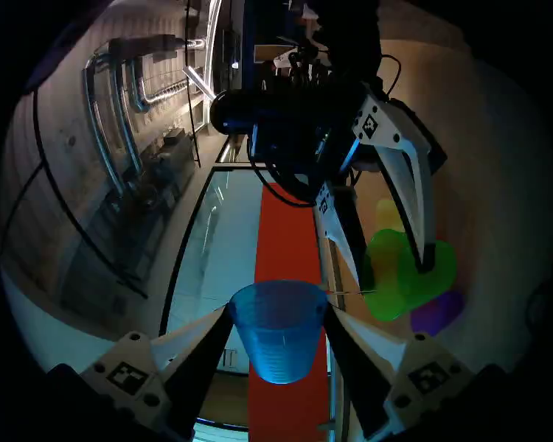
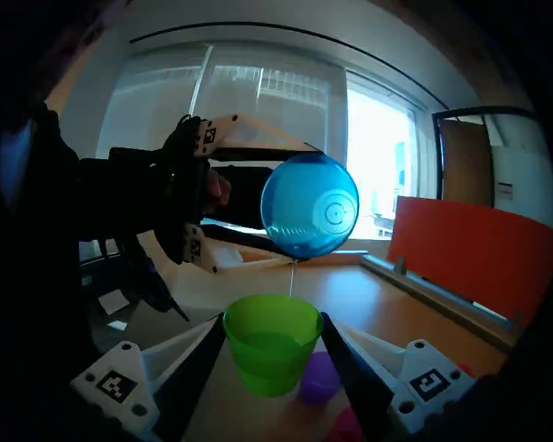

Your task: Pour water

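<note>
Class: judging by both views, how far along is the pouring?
Done: the left gripper grips the blue cup, the right gripper the green cup, blue tipped above green. In hand: a thin stream falls into the green cup, which holds some water. Left: finish the pour and right the blue cup.

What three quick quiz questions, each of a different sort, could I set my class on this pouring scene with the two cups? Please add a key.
1. True or false: the blue cup is held upright.
2. Multiple choice: the right gripper is shut on A) the blue cup, B) the green cup, C) nothing.
3. Fill the gap: a thin stream of water falls from the ____ cup into the green cup.

Key
1. False: it is tipped on its side in the left gripper.
2. B.
3. Blue.
</note>
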Demonstrator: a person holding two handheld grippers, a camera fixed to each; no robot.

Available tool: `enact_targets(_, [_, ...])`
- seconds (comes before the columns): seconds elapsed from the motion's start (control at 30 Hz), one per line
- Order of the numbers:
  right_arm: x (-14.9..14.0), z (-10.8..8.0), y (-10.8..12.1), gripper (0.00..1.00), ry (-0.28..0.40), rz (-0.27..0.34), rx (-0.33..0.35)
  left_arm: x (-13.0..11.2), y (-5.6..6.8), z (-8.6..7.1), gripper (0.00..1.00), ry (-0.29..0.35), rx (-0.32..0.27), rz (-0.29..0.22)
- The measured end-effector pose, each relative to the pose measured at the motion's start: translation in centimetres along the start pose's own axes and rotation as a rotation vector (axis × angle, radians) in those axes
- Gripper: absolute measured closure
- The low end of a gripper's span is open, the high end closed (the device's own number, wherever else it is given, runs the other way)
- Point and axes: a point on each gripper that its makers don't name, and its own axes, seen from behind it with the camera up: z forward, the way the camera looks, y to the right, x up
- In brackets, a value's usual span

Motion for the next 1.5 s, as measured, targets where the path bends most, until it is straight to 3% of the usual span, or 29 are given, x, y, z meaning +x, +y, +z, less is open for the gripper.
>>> enact_targets(1.5, [0.19,-0.16,0.29,0.06,0.002,-0.009,-0.007,0.33,0.18,0.15,0.14,0.007,-0.002,0.030])
